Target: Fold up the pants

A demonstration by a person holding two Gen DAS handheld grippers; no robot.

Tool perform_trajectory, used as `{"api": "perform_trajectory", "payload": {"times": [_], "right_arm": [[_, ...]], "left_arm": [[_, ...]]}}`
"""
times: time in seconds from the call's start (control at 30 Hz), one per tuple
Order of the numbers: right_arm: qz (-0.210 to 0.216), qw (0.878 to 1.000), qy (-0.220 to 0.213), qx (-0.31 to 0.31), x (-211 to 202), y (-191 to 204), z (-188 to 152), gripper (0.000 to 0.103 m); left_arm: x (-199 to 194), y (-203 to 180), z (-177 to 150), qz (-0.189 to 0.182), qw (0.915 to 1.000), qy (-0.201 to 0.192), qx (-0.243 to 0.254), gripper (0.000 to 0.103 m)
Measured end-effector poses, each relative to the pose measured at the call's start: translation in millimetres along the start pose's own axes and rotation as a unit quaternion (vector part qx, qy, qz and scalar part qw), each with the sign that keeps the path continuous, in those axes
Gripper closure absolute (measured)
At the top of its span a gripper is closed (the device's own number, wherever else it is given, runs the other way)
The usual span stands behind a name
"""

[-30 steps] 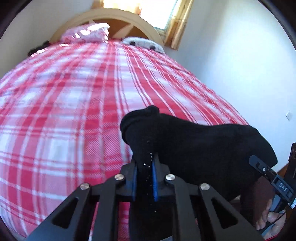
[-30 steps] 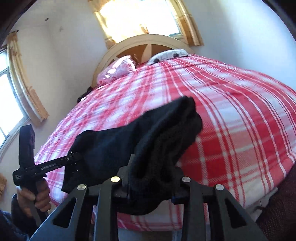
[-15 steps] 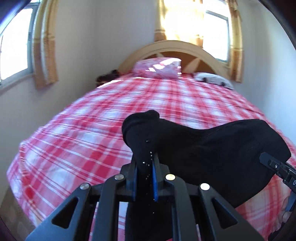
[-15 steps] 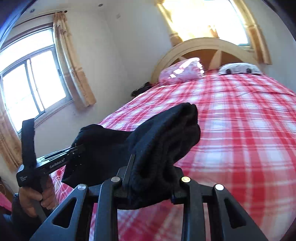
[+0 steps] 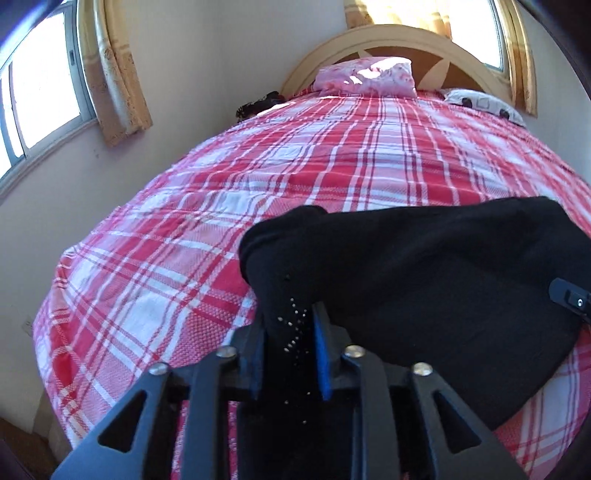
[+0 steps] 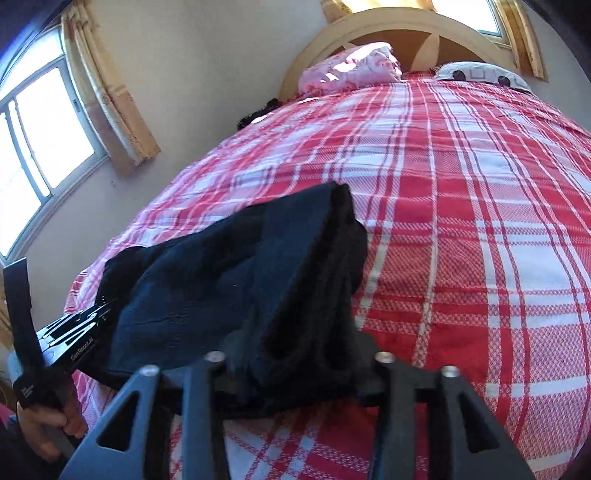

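I held the black pants bunched above the foot of the red plaid bed, w/ both tools clamped on fabric. My left gripper pinched one end btwn its blue pads; my right gripper was closed on the thick folded bundle at the other end. Pink pillow lay at the headboard, far end of the bed
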State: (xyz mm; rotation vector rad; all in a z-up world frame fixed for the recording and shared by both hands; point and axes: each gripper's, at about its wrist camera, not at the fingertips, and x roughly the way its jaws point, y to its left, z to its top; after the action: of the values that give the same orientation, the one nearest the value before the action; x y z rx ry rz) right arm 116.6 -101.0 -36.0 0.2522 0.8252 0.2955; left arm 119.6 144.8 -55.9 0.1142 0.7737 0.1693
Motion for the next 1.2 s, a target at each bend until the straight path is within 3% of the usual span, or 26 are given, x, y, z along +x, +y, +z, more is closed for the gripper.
{"api": "perform_trajectory", "payload": {"times": [0.03, 0.07, 0.27, 0.37, 0.57, 0.73, 0.87, 0.93, 1.03, 1.1, 1.2], "right_arm": [[-0.004, 1.000, 0.009, 0.013, 4.7, -6.4, 0.0, 0.033], [0.007, 1.000, 0.011, 0.025, 6.2, -11.4, -0.6, 0.033], [0.026, 0.998, -0.018, 0.060, -18.8, -18.8, -7.5, 0.033], [0.009, 0.994, -0.067, 0.083, -50.4, -20.6, -21.0, 0.033], [-0.023, 0.989, -0.107, 0.101, -97.3, -9.0, -49.4, 0.033], [-0.004, 0.986, -0.084, 0.144, -114.3, 1.9, -60.2, 0.029], [0.010, 0.984, -0.055, 0.167, -122.1, 21.2, -59.1, 0.029], [-0.006, 0.989, -0.078, 0.127, -133.5, 41.2, -59.6, 0.029], [-0.041, 0.988, -0.151, 0.006, -163.5, 81.4, -58.7, 0.029], [-0.062, 0.976, -0.190, -0.081, -183.1, 106.4, -60.7, 0.028], [-0.110, 0.956, -0.239, -0.131, -205.6, 128.4, -63.0, 0.024]], "left_arm": [[-2.0, -1.4, -0.6, 0.020, 0.9998, -0.001, 0.006, 0.042], [-1.5, -0.6, -0.9, 0.044, 0.9990, 0.000, 0.011, 0.023], [-13.6, 22.1, -4.3, 0.053, 0.9985, 0.011, -0.003, 0.007], [-24.3, 21.6, -9.6, 0.059, 0.9982, 0.010, 0.006, 0.007], [-47.6, 17.5, -20.1, 0.031, 0.9994, 0.014, -0.009, 0.007], [-65.3, 8.2, -29.5, -0.007, 0.9992, 0.022, -0.031, 0.007], [-84.9, -1.6, -35.5, -0.029, 0.9991, 0.007, -0.029, 0.007], [-94.0, -5.4, -36.7, -0.024, 0.9995, -0.007, -0.019, 0.007], [-107.3, -9.9, -35.7, -0.013, 0.9995, -0.028, -0.009, 0.007], [-114.1, -8.4, -33.0, -0.017, 0.9991, -0.034, -0.018, 0.007], [-123.1, -6.2, -29.4, -0.034, 0.9983, -0.038, -0.028, 0.003]]}}
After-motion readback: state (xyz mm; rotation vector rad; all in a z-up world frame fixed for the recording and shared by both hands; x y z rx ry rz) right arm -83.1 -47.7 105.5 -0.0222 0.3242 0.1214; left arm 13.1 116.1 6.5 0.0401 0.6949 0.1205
